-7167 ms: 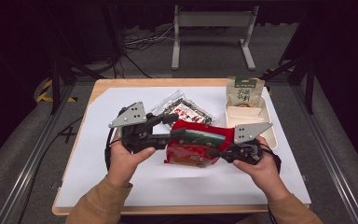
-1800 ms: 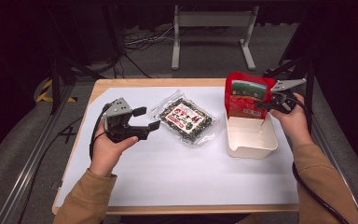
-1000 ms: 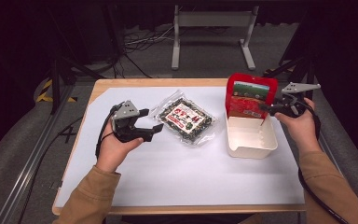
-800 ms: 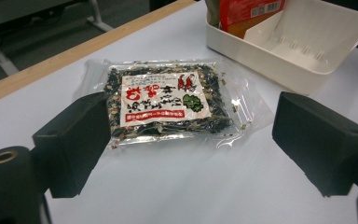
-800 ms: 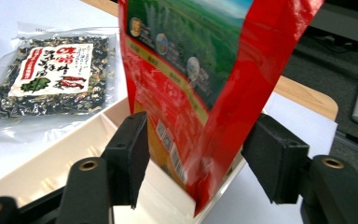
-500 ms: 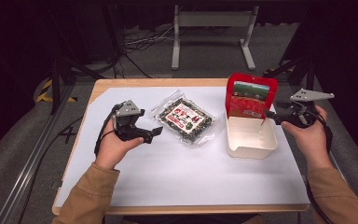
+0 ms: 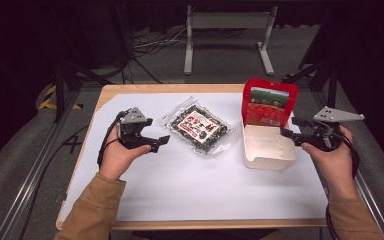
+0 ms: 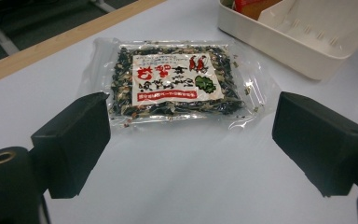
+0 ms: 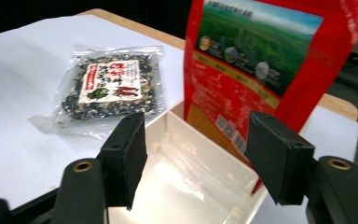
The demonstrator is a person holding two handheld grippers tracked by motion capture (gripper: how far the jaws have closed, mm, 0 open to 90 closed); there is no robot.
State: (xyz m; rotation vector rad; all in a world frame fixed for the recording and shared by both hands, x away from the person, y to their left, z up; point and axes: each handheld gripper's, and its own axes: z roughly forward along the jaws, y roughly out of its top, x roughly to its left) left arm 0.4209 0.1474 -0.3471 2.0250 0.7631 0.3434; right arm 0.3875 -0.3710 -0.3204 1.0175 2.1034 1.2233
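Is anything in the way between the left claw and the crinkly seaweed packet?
No. The left claw is open and points straight at the seaweed packet, with just bare white table between them. The white box with the red pouch sits off to the side, not in the path.

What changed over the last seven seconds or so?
The red pouch, earlier held by both tongs over the table's middle, now stands in the white bin. The right tongs have let go and backed off, open. The left tongs moved left, open. The seaweed packet stayed put.
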